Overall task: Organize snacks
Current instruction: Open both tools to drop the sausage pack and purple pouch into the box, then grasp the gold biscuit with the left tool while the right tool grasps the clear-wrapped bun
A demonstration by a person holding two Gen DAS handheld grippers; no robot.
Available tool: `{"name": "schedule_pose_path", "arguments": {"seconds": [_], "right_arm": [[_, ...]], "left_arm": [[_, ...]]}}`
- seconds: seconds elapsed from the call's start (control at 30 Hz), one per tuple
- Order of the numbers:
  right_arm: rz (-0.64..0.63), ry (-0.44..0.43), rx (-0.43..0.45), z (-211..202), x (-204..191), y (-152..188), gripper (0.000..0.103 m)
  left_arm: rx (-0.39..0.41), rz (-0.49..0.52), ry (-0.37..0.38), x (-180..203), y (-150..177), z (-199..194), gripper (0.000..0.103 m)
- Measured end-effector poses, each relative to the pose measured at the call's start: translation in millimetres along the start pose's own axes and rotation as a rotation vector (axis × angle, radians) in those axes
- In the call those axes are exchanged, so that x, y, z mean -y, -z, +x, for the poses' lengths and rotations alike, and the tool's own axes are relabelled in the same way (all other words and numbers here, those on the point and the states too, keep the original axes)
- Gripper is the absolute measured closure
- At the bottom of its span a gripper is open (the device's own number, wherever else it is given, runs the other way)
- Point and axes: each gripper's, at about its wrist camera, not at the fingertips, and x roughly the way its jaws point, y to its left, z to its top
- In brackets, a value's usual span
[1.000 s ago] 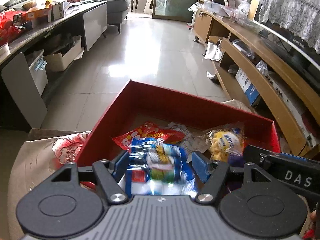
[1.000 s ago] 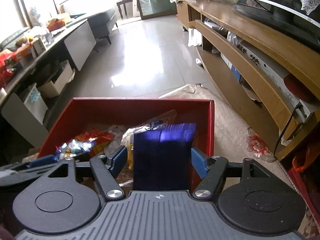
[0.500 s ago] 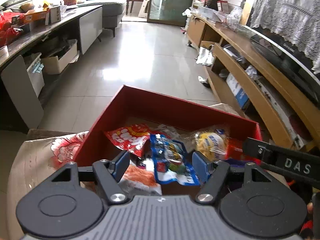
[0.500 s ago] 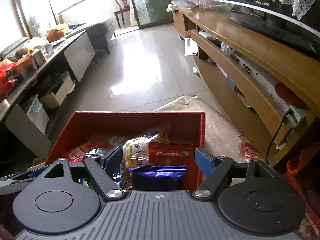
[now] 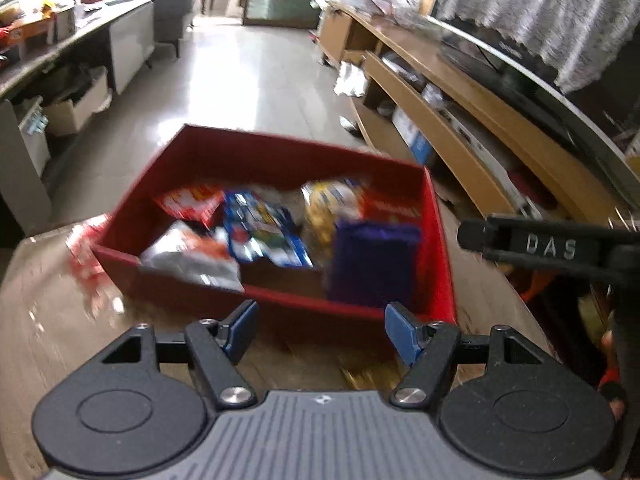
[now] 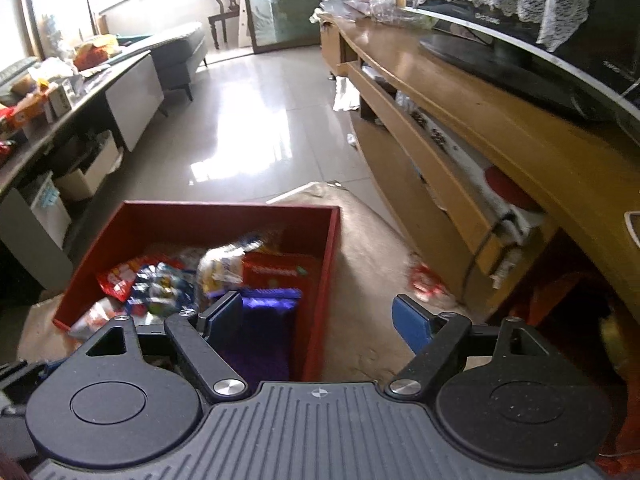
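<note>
While left view blurs | right shows red packet (image 6: 425,280) beside box (image 6: 330,248)

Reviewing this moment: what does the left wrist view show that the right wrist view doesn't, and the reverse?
Only the left wrist view shows the left claw, open and empty, short of the red box, plus the right tool's black bar marked DAS.

Only the right wrist view shows the right claw, open and empty, and a wooden chair.

Both show the box of snack packets, including the purple packet at its near right corner.
</note>
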Motion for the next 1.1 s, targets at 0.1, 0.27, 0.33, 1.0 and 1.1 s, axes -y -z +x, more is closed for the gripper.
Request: {"name": "schedule_pose_path", "arguments": {"seconds": [0.1,0.27,0.33,1.0,1.1], "right_arm": [[-0.007,0.026,-0.013,-7.4,10.1,8.4,0.016],[-0.017,0.058,-0.043,-17.1,28.2,27.0,0.016],[-0.023,0.068,-0.053,-20.4,35.2,33.1,0.016],[-0.041,0.063,-0.164,-9.2,65.4,63.4,0.015],[-0.048,0.059,-0.194,-4.3,62.8,68.3,0.015]], "left_arm": [[-0.035,0.018,0.003,11.2,13.9,5.5,0.033],[-0.132,-0.01,0.011,23.6,32.6,29.1,0.033],[-0.147,-0.038,0.005,28.0,34.0,38.9,0.033],[-0.144,0.048,-0.1,47.6,58.9,62.9,0.056],[-0.157,0.061,-0.089,38.7,62.0,57.2,0.062]]}}
